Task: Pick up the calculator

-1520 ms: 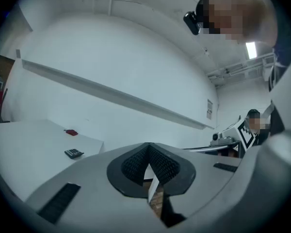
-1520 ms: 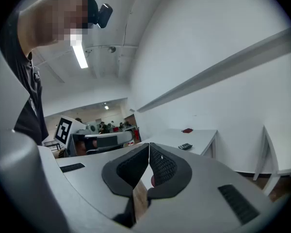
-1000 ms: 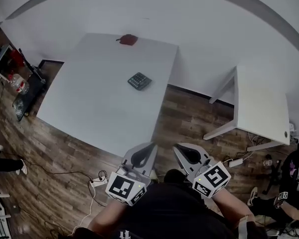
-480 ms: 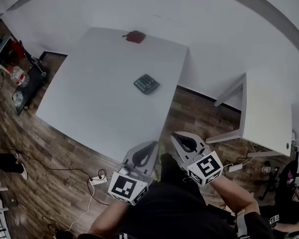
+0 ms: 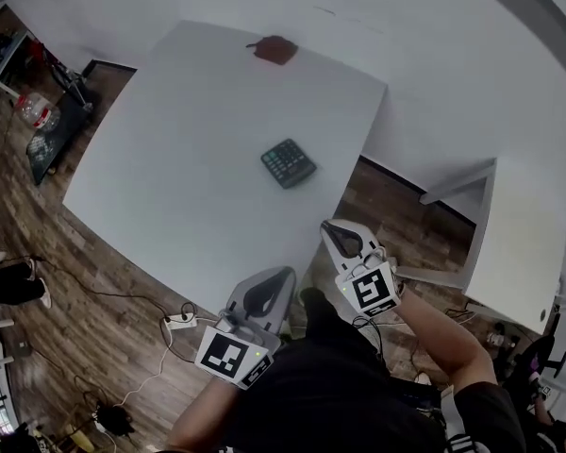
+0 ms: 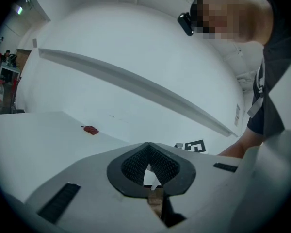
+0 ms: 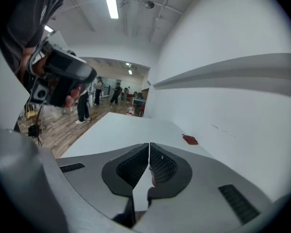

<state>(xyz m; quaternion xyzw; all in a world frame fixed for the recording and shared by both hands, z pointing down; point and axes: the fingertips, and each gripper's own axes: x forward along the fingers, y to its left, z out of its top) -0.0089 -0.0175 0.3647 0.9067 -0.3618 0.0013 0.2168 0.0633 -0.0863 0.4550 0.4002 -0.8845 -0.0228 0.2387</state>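
My left claw (image 5: pixel 272 286) (image 6: pixel 148 147) is closed, the ribbed pads meeting at the tips with nothing held between them, and my right claw (image 5: pixel 338 234) (image 7: pixel 149 147) is closed and empty in the same way. The calculator (image 5: pixel 289 163) lies flat on the white counter (image 5: pixel 170 159), toward the counter's right edge and about midway between its near and far edges, turned at a slant to those edges. It is well apart from both claws. My right claw is the nearer one, held in the air by the right edge close to the near right corner, its tips pointing roughly toward the calculator. My left claw hangs off the near edge beside that same corner, farther from the calculator, above the wooden floor (image 5: pixel 94 281). A small red object (image 5: pixel 276 49) (image 6: pixel 91 130) (image 7: pixel 189 140) sits at the counter's far edge, against the white wall, well beyond the calculator.
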